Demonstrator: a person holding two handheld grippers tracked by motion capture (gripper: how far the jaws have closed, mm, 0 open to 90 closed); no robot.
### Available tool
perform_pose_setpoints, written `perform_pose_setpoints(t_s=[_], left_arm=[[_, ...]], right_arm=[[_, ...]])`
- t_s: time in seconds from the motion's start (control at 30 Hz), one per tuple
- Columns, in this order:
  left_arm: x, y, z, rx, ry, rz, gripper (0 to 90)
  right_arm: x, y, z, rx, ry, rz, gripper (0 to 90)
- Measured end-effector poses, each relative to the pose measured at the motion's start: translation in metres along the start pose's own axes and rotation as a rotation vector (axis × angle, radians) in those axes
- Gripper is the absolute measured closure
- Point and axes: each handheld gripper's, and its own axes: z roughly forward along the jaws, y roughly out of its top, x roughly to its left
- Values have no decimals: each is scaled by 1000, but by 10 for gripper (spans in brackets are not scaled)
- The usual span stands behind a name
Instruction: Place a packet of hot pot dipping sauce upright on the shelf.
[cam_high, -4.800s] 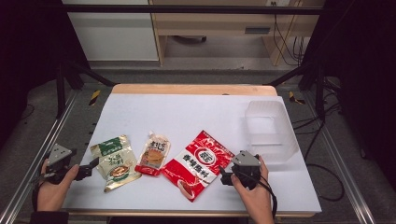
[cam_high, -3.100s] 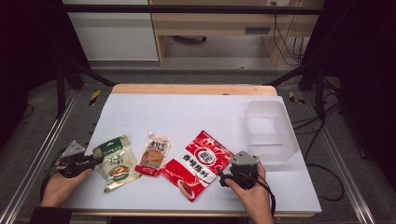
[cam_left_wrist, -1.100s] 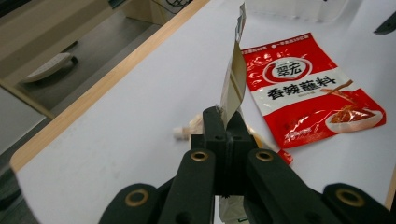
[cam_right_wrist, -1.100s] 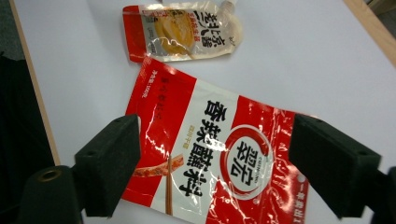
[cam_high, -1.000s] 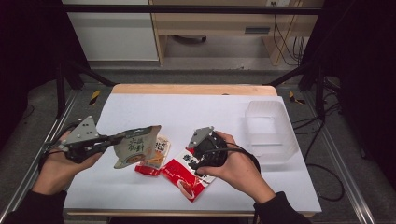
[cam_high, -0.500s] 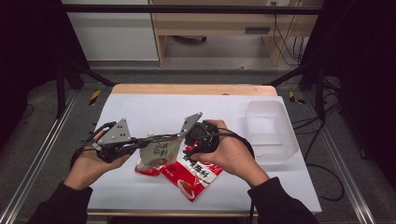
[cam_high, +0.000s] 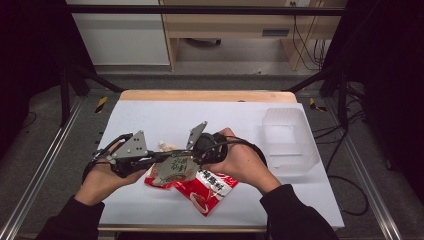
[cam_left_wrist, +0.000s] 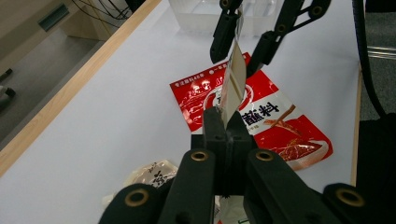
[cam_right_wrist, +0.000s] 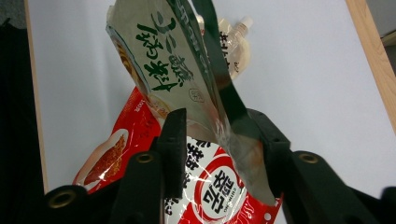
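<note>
A pale pouch with green lettering (cam_high: 176, 169) hangs above the table, and my left gripper (cam_high: 159, 159) is shut on one edge of it. In the left gripper view its jaws (cam_left_wrist: 225, 119) pinch the pouch (cam_left_wrist: 235, 79), which stands edge-on. My right gripper (cam_high: 192, 159) faces it from the other side. Its jaws have just been closing, and in the right gripper view (cam_right_wrist: 219, 135) they straddle the pouch (cam_right_wrist: 173, 60) with gaps still showing. A red packet (cam_high: 210, 187) lies flat underneath.
A small spouted pouch (cam_high: 167, 146) lies on the white table (cam_high: 200, 115) just behind the grippers. A clear plastic container (cam_high: 287, 135) stands at the right. The wooden far edge (cam_high: 210, 95) borders the table.
The left hand has carried the green-lettered pouch to the right, over the red packet. The right hand has come up to meet it, and its jaws have narrowed around the pouch's free end.
</note>
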Motion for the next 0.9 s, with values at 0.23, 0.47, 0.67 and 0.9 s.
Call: perform_pose_setpoints(t_s=[0.23,0.47,0.67,0.9], left_arm=[[1,-2,0,-11,-4,-16,900],[3,-6,-2,-52,12,-47,837],[-3,-21,-1,-100,89,-71,522],[-8,-56,6,-85,146,-146,273]], right_arm=[[0,3,3,7,3,-11,878],[-3,12,-5,23,-10,-11,900],[-10,16,-11,51,-41,-19,900],[-26,10,-16,64,-64,5,900]])
